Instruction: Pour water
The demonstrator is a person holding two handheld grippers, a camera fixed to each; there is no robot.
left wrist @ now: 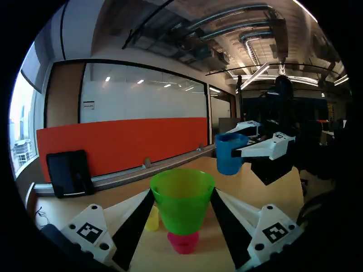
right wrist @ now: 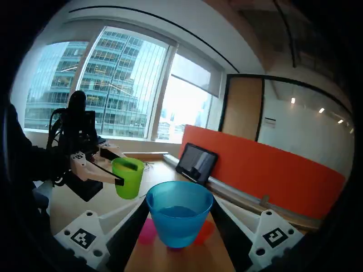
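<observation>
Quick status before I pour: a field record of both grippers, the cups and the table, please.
left gripper: fingers shut on translucent green plastic cup, upright, held above table
right gripper: fingers shut on blue plastic cup, upright, seems to hold liquid
held cups: apart
wooden table: small yellow plastic cup, pink plastic cup
background: black tablet leaning on orange partition
pour: not yet begun

Left hand-held gripper (left wrist: pixel 182 194) clamping green cup (left wrist: pixel 182 206), right hand-held gripper (right wrist: pixel 179 202) clamping blue cup (right wrist: pixel 179 224)
</observation>
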